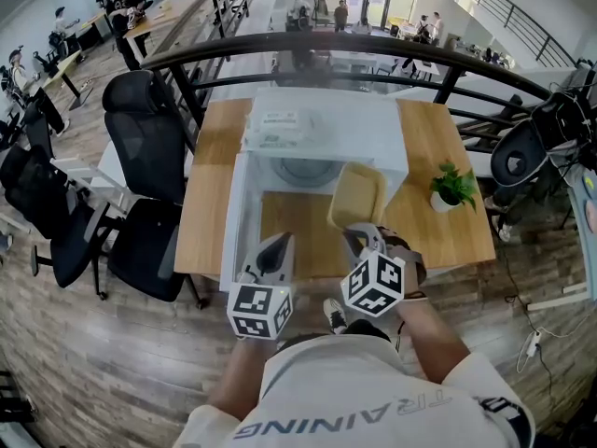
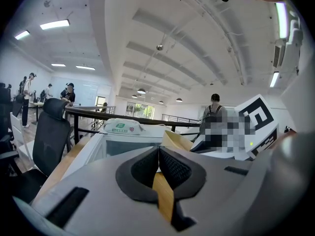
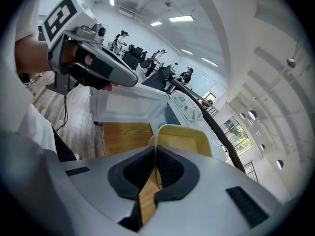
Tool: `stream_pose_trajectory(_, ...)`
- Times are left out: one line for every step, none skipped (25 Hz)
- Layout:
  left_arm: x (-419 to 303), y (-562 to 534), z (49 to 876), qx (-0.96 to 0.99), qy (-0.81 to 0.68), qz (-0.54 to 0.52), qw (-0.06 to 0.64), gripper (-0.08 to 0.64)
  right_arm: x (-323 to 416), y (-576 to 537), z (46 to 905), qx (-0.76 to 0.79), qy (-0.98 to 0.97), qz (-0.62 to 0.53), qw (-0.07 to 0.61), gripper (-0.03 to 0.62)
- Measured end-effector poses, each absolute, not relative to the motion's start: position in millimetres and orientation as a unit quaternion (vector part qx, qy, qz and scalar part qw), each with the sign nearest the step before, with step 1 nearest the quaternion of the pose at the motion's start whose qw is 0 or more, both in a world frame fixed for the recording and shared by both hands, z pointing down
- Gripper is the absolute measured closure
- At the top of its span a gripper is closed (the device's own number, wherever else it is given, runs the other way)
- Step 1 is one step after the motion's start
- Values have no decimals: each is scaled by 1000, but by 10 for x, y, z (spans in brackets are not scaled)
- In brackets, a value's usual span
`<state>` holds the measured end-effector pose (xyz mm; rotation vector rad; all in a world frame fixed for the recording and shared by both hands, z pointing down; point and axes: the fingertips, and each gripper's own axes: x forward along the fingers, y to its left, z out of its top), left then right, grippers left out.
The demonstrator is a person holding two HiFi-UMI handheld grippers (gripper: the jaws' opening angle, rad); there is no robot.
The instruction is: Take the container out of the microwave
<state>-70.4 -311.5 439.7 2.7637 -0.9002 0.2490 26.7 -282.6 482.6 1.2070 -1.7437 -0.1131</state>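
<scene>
1. The right tongs (image 1: 359,234) are pinching the near rim of the yellow container (image 1: 357,196). In the right gripper view the pads (image 3: 167,163) are squeezing that thin rim, so the right tongs (image 3: 155,150) are narrow and holding the container (image 3: 184,137).
2. The container is sitting tilted at the right side of the microwave's (image 1: 322,129) open front, over the wooden worktop (image 1: 438,157), with the open side facing up toward the head camera. It's looking empty from here.
3. The left tongs (image 1: 278,243) are hanging just left of the right ones, near the open microwave door (image 1: 235,222). In the left gripper view the left tongs (image 2: 158,154) are closed, pad against pad, gripping nothing.
4. The door is swinging out to the left of the oven, and you're seeing the round turntable inside.
5. A white packet with green print (image 1: 280,124) is lying on top of the microwave.
6. A small potted plant (image 1: 453,187) is standing on the right part of the worktop, well apart from the container.
7. Black office chairs (image 1: 145,129) are standing off the left edge of the worktop, and a dark curved railing (image 1: 373,49) is running along the far side.
</scene>
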Motion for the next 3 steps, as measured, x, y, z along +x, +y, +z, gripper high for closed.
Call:
stream_pose_trajectory(-705, -3106, 4386, 942, -306, 85, 112, 528, 264, -2818, 4820, 496, -717, -47, 488, 561)
stream_pose_trajectory(-705, -3097, 4375, 942, -305, 85, 112, 528, 262, -2810, 4814, 496, -717, -47, 488, 561)
stream_pose_trajectory(-705, -3088, 4363, 942, -304, 84, 112, 528, 261, -2802, 4807, 496, -717, -47, 488, 561)
